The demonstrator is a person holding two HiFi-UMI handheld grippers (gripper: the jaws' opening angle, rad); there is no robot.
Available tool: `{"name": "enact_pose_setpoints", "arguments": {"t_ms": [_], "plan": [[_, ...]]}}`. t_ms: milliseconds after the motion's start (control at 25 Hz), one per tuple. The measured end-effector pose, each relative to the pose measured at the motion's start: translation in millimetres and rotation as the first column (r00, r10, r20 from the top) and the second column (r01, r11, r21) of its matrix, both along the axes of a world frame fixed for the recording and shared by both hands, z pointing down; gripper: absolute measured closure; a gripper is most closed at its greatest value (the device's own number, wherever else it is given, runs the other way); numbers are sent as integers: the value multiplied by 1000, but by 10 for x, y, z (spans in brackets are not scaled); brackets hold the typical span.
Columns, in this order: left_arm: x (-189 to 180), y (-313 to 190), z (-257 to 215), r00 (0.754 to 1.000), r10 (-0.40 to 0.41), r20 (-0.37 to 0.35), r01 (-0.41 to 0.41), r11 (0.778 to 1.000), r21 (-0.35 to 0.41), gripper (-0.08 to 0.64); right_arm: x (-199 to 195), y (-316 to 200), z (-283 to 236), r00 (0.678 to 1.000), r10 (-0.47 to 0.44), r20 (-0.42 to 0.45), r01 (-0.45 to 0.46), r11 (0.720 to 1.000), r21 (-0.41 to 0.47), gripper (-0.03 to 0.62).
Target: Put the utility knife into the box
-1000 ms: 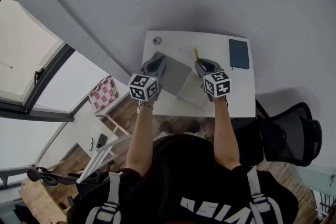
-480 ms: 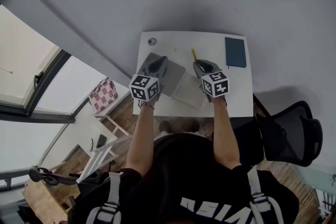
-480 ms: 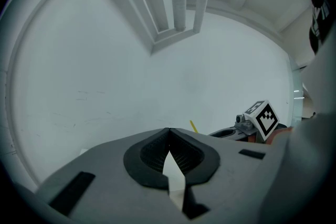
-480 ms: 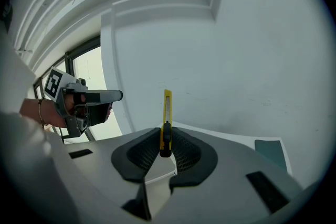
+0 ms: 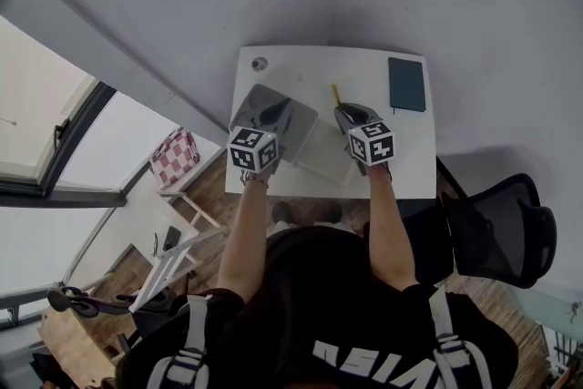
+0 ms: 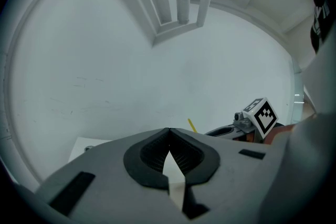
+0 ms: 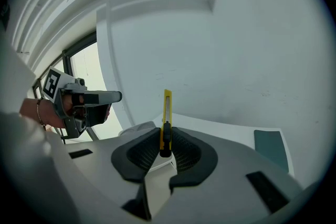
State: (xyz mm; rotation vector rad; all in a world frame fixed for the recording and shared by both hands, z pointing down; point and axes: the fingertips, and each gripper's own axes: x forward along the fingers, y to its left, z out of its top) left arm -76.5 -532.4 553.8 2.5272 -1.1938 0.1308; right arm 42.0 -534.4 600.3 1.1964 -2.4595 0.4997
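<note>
The white lettering on the person's black shirt [image 5: 357, 354] is cut off and unreadable; nothing else carries text.

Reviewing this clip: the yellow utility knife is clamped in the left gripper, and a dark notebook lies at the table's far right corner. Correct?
Wrong gripper: the yellow utility knife is clamped in the right gripper, as the right gripper view shows. The dark notebook does lie at the table's far right corner.
</note>
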Motion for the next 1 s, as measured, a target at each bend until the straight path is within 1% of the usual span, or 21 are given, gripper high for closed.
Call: {"name": "enact_pose_setpoints", "arguments": {"t_ms": [320,600,840,1000], "plan": [[24,-8,308,1000,6,-4,-7,997,-74,535,2,28,360,1000,-1,-9,0,997,-82,511],[13,-48,556,1000,15,7,-14,992,-125,535,12,60,716,1000,-2,-24,-2,987,-164,511],[1,-25,846,1000,19,16,-16,986,-166,534,-5,233,1195,999,-8,-46,-5,961,-275,511],[-15,-23,987,1000,22,22,-17,981,-194,535,-16,310,1446,998,-16,-55,-3,945,-328,511]]}}
